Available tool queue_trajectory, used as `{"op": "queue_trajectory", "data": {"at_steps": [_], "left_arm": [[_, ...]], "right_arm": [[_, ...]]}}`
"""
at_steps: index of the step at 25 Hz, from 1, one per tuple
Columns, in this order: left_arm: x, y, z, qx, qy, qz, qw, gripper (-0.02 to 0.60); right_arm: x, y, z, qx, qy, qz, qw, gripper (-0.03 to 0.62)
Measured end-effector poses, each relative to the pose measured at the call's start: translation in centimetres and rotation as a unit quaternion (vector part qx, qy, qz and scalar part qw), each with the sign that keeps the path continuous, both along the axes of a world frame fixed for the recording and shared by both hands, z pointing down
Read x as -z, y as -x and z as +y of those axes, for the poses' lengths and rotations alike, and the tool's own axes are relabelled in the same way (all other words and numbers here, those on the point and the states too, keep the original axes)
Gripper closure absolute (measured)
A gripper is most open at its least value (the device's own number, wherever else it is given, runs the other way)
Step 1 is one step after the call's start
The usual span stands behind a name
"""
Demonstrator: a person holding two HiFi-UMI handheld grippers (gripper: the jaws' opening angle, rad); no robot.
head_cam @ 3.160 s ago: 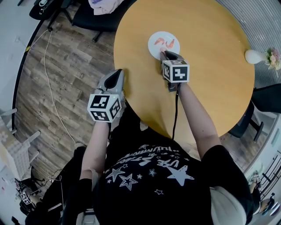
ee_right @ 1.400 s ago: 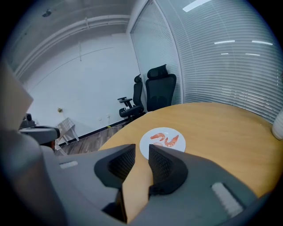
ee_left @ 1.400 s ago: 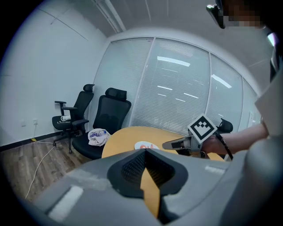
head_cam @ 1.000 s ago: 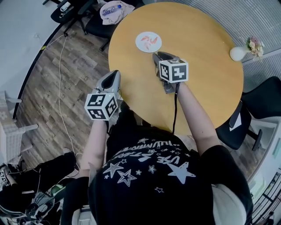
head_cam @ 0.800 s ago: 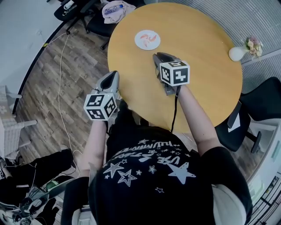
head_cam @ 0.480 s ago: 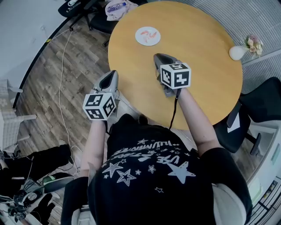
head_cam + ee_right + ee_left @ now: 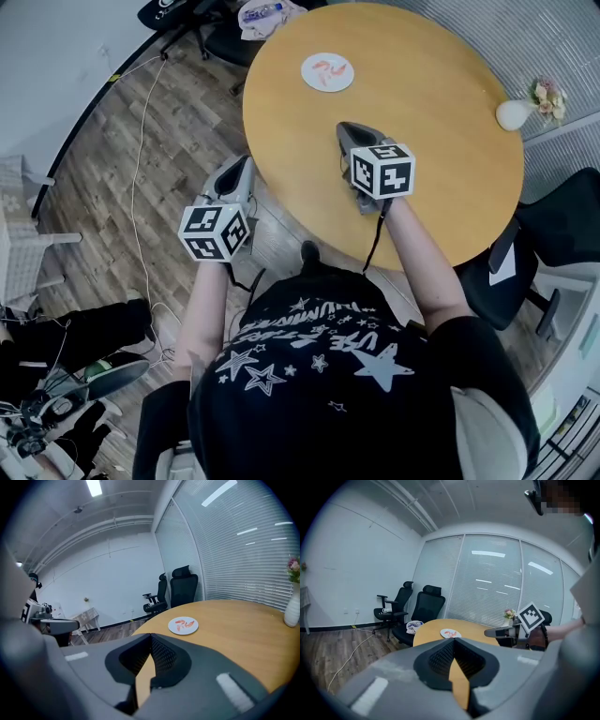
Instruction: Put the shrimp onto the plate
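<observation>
A white plate [image 7: 327, 72] lies near the far edge of the round wooden table [image 7: 441, 141], with orange-red shrimp [image 7: 325, 68] on it. The right gripper view shows the same plate [image 7: 183, 625] and shrimp [image 7: 186, 623] well ahead of the jaws. My right gripper [image 7: 348, 131] hovers over the table's middle, well short of the plate, shut and holding nothing. My left gripper [image 7: 240, 169] hangs off the table's left edge above the floor, also shut and holding nothing. In the left gripper view the plate [image 7: 450, 633] lies far ahead and the right gripper [image 7: 488, 632] comes in from the right.
A white vase with flowers [image 7: 521, 112] stands at the table's right rim. Black office chairs stand at the right [image 7: 562, 220] and beyond the table [image 7: 246, 28], one with a cloth on it. A cable [image 7: 139, 141] runs across the wooden floor on the left.
The right gripper, once at the plate's near rim, now stands well back over the table's middle. Both grippers have drawn a little toward the body.
</observation>
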State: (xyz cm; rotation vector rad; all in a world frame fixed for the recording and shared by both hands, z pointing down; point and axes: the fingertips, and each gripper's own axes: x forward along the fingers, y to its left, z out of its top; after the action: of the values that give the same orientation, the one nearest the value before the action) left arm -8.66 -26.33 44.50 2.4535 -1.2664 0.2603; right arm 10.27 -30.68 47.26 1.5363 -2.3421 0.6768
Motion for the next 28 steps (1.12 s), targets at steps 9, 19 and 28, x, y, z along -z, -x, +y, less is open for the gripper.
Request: {"op": "queue_trajectory", "data": {"at_steps": [9,19,28], "left_arm": [[-0.5,2.8,6.5,0.013,0.013,0.005,0.9998,0.580],[-0.8,4.8,15.2,0.023,0.018,0.009,0.9995,0.580],[-0.1,5.2,23.1,0.025,0.008,0.005,0.9997,0.580]], "right_arm": [[0.4,3.5,6.2,0.032,-0.007,0.035,0.999,0.592],[1.1,5.3,14.1,0.033,-0.010,0.037,0.999,0.592],[1.9,6.3,21.5,0.041,-0.020,0.030,0.999,0.592]]}}
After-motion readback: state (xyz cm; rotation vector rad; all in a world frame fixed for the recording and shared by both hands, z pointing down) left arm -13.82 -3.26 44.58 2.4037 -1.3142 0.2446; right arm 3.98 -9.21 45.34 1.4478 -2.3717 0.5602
